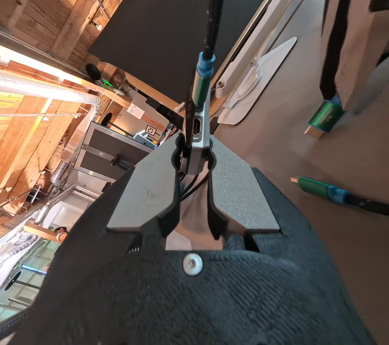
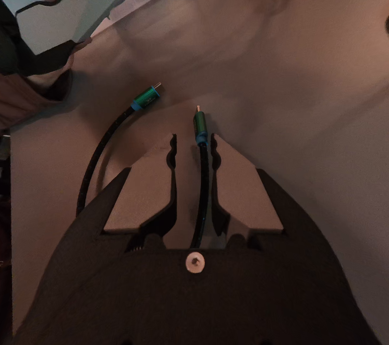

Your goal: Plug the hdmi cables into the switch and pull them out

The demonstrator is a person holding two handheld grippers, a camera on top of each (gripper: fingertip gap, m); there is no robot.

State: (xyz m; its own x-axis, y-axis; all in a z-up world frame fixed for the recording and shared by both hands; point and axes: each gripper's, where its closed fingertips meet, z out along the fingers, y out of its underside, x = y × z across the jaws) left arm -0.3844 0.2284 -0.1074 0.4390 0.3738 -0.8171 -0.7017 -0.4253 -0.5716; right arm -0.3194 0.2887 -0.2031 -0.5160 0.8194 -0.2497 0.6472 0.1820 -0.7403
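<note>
Between left fingers [image 1: 194, 145], switch [image 1: 196, 130] upright, lengthwise

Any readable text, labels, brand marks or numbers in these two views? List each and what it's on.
Nothing is clear enough to quote.
switch in the left gripper: print on its dark face, blurred.
white sheet on the far wall: lines of print, too small.
square marker: black-and-white pattern, no legible words.
green plug at right: pale brand mark, blurred.
Right wrist view, left-hand plug: faint mark, too small.
</note>
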